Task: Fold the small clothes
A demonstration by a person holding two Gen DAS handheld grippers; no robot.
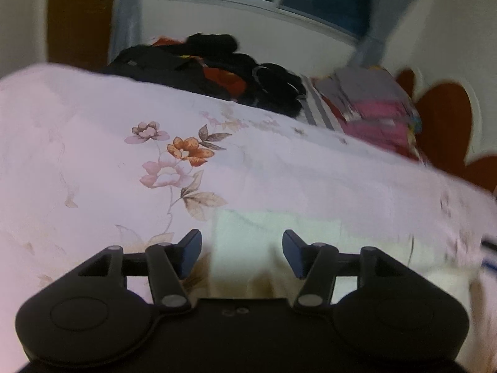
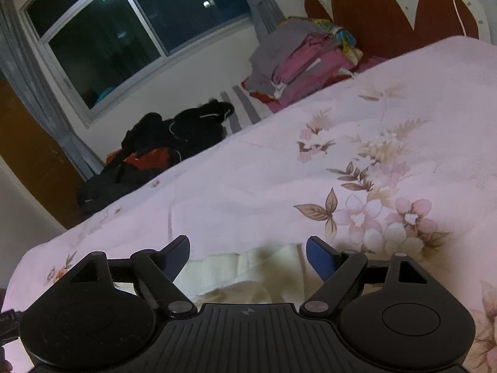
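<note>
Both tongs, left (image 1: 241, 254) and right (image 2: 247, 258), spread apart, gripping nothing. Poised low over cream garment (image 1: 273, 233) lying flat on floral bedspread (image 1: 93, 130), likely positioned for edge pickup.

Home bedroom, as I see it through both wrist cameras. Bed (image 2: 248, 186) under pink floral cover fills foreground. Red scalloped headboard (image 2: 372, 9) against wall. Folded stack (image 2: 298, 62) of grey and pink clothes near headboard; dark clothes pile (image 2: 174, 136) at far edge. Sliding window (image 2: 124, 31), dark outside, grey curtain (image 2: 28, 71) beside it, brown door (image 2: 25, 155).
</note>
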